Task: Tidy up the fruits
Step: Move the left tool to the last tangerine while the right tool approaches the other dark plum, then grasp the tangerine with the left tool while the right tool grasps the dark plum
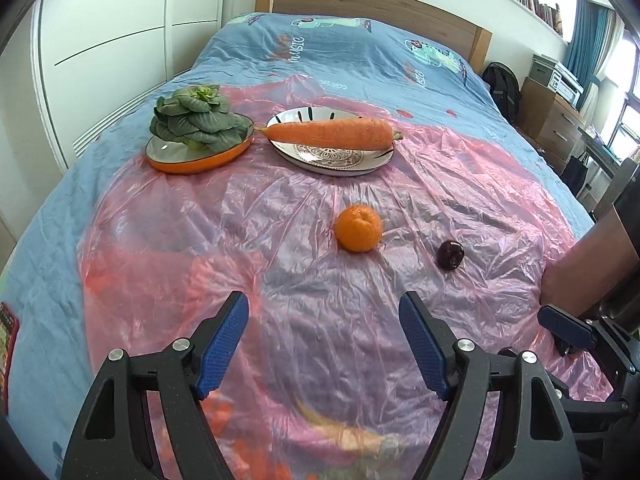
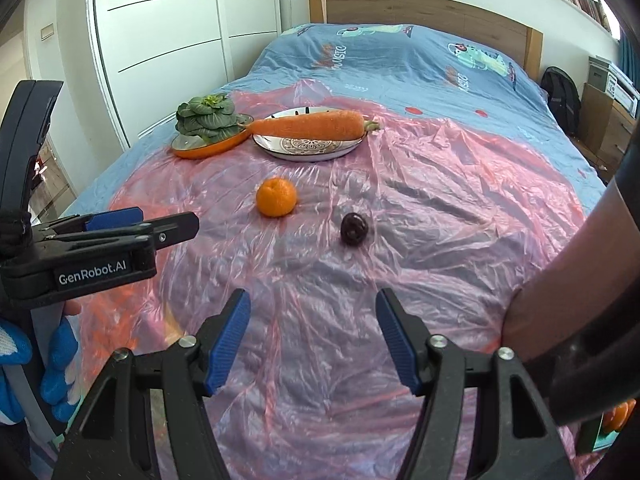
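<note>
Your left gripper (image 1: 323, 344) hangs low over the pink plastic sheet (image 1: 280, 240), jaws spread wide, nothing between them. Your right gripper (image 2: 313, 334) is the same: wide open, empty, above the sheet at the near end of the bed (image 2: 400, 52). From the right wrist view, your left gripper (image 2: 136, 220) shows side-on at the left edge; its gap can't be judged from that angle. The orange (image 1: 358, 227) sits on the sheet ahead of your left gripper, well apart from the pads. The dark plum (image 2: 354, 229) lies near the orange, to its right and a bit closer to you, straight ahead of your right gripper, apart from it. Farther back, a carrot (image 1: 330, 133) lies across a white patterned plate (image 1: 332, 158), both ends overhanging the rim. Just left of it, the leafy greens (image 1: 198, 118) sit on an orange-rimmed plate (image 1: 200, 162); the carrot's tip reaches that plate's rim. Neither fruit is on a plate.
</note>
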Available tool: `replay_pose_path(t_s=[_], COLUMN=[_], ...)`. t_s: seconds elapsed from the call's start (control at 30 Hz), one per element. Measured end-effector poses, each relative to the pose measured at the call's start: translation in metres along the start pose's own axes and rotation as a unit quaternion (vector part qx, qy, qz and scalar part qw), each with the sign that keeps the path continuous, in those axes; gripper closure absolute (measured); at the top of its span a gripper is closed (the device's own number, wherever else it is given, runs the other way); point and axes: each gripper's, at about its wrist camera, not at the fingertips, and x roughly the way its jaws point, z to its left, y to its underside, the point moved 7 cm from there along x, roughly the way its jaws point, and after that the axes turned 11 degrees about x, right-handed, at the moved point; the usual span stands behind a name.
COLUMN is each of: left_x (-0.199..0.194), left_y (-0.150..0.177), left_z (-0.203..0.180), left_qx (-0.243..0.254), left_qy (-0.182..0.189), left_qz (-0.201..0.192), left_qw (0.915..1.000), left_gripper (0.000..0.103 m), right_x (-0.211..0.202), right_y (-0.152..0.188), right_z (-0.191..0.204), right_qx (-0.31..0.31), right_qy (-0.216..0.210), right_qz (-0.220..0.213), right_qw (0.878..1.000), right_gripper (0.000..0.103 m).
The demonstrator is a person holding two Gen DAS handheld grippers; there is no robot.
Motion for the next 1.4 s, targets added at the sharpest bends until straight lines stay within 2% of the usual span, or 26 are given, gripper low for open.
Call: replay_pose_path(t_s=[0.33, 0.53, 0.6, 0.77, 0.8, 0.87, 0.9, 1.07, 1.4], left_x=[0.057, 0.087, 0.096, 0.114, 0.115, 0.116, 0.117, 0.119, 0.112], left_y=[-0.023, -0.035, -0.036, -0.033, -0.033, -0.034, -0.034, -0.031, -0.034], left_z=[-0.011, -0.016, -0.018, -0.020, -0.020, -0.022, -0.023, -0.025, -0.021], left_qx=[0.025, 0.051, 0.057, 0.059, 0.061, 0.064, 0.066, 0.070, 0.056], left_qy=[0.009, 0.007, 0.011, 0.025, 0.026, 0.029, 0.031, 0.035, 0.046], left_qz=[-0.001, -0.002, 0.002, 0.012, 0.011, 0.008, 0.008, 0.009, 0.002], left_qw=[0.9997, 0.9987, 0.9983, 0.9979, 0.9977, 0.9975, 0.9973, 0.9969, 0.9973], left_gripper=[0.030, 0.031, 0.032, 0.039, 0.040, 0.043, 0.045, 0.064, 0.065], right_x=[0.054, 0.084, 0.093, 0.110, 0.112, 0.116, 0.117, 0.119, 0.102], right_y=[-0.026, -0.038, -0.041, -0.046, -0.046, -0.045, -0.044, -0.041, -0.046], right_z=[-0.020, -0.029, -0.030, -0.031, -0.031, -0.032, -0.032, -0.035, -0.037], right_qx=[0.016, 0.021, 0.023, 0.016, 0.016, 0.016, 0.017, 0.022, 0.037], right_qy=[-0.004, -0.001, -0.004, -0.010, -0.012, -0.013, -0.012, -0.019, -0.034], right_qz=[-0.001, 0.005, 0.009, 0.015, 0.016, 0.018, 0.020, 0.018, 0.002], right_qw=[1.000, 1.000, 1.000, 1.000, 1.000, 1.000, 1.000, 0.999, 0.999], right_gripper=[0.002, 0.025, 0.038, 0.053, 0.063, 0.075, 0.077, 0.082, 0.082])
